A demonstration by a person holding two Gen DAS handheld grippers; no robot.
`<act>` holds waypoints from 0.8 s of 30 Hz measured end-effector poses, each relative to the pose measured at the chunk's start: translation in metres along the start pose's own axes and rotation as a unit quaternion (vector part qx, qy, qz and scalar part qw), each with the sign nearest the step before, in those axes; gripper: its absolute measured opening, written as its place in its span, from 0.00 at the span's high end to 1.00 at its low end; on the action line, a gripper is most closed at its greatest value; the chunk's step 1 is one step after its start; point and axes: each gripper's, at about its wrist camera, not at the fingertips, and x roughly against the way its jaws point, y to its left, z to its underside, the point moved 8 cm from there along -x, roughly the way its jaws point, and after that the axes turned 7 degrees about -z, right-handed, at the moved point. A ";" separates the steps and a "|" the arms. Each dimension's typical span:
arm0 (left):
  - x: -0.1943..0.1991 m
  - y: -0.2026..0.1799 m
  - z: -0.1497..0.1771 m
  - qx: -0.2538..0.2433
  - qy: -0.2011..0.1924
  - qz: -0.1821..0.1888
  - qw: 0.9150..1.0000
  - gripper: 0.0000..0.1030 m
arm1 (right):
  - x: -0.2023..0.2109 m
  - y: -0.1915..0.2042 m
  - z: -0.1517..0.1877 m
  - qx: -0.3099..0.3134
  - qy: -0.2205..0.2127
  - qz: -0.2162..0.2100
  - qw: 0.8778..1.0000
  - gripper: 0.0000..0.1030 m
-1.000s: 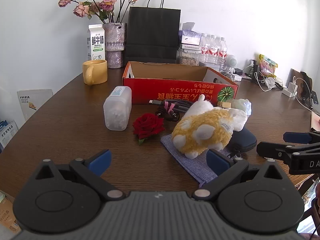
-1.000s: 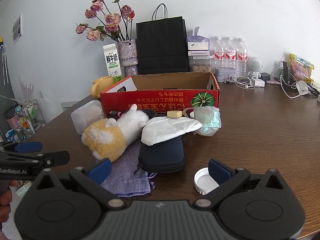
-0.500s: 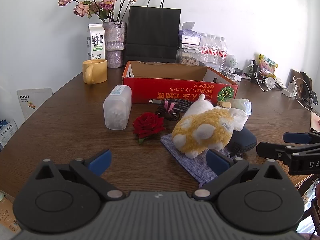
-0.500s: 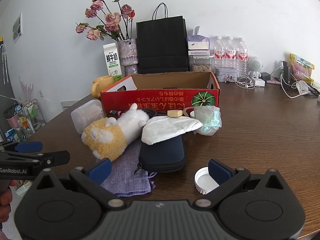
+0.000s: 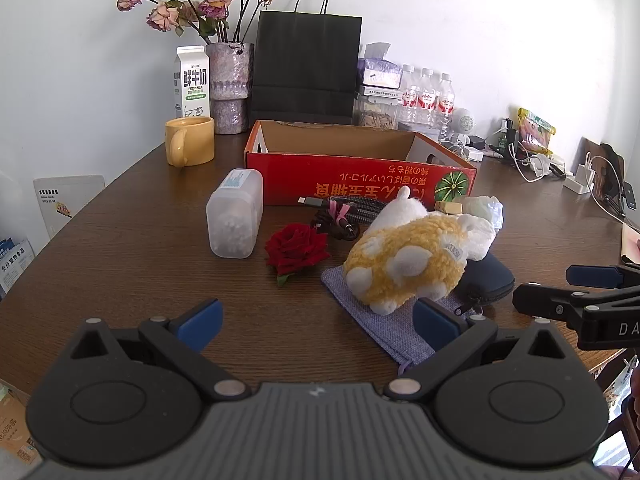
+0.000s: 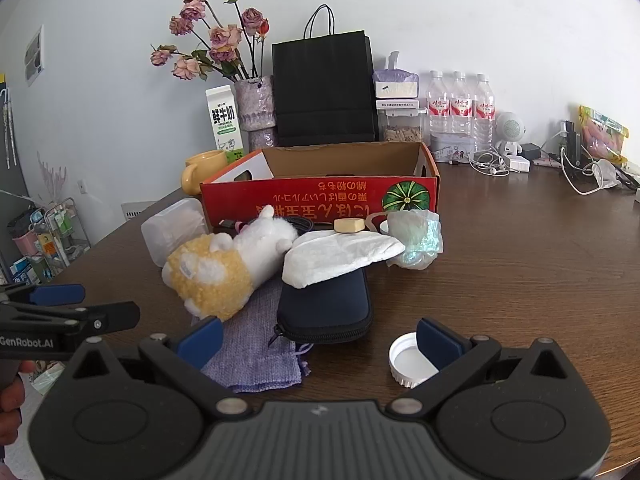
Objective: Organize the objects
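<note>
An open red cardboard box (image 5: pixel 360 184) (image 6: pixel 320 196) stands mid-table. In front of it lie a yellow-and-white plush toy (image 5: pixel 408 260) (image 6: pixel 224 264), a red rose (image 5: pixel 296 248), a clear plastic container (image 5: pixel 236 212), a coiled cable (image 5: pixel 344 216), a purple cloth pouch (image 5: pixel 392 328) (image 6: pixel 256 344), a dark zip case (image 6: pixel 324 308), a white tissue pack (image 6: pixel 340 256), a crumpled plastic bag (image 6: pixel 420 240) and a white lid (image 6: pixel 408 360). My left gripper (image 5: pixel 316 320) is open and empty, held short of the pouch. My right gripper (image 6: pixel 320 340) is open and empty, near the case and lid.
At the back stand a yellow mug (image 5: pixel 190 140), a milk carton (image 5: pixel 192 80), a vase of dried roses (image 5: pixel 230 88), a black paper bag (image 5: pixel 306 68), water bottles (image 6: pixel 460 108) and cables and chargers (image 6: pixel 580 168). The table edge runs close on the left.
</note>
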 end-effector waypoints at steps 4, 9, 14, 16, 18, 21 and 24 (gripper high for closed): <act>0.000 0.000 0.000 0.000 0.000 0.000 1.000 0.00 | 0.000 0.000 0.000 0.000 0.000 0.000 1.000 0.00; 0.000 0.000 0.000 0.000 0.000 0.000 1.000 0.00 | 0.000 0.000 0.000 0.000 0.000 0.000 1.000 0.00; 0.000 0.000 0.000 0.000 0.000 0.000 1.000 0.00 | 0.000 0.000 0.000 0.000 0.001 0.000 1.000 0.00; 0.000 0.000 0.000 0.000 0.000 0.000 1.000 0.00 | 0.000 0.000 0.000 0.000 0.001 0.000 1.000 0.00; 0.000 0.000 0.000 0.001 0.000 0.000 1.000 0.00 | 0.000 0.000 -0.001 0.000 0.001 0.000 1.000 0.00; -0.002 0.000 0.002 0.001 0.001 0.000 1.000 0.00 | 0.000 0.000 -0.001 0.000 0.001 0.000 1.000 0.00; -0.002 0.000 0.002 0.001 0.001 0.001 1.000 0.00 | -0.001 0.000 -0.001 0.001 0.001 0.000 1.000 0.00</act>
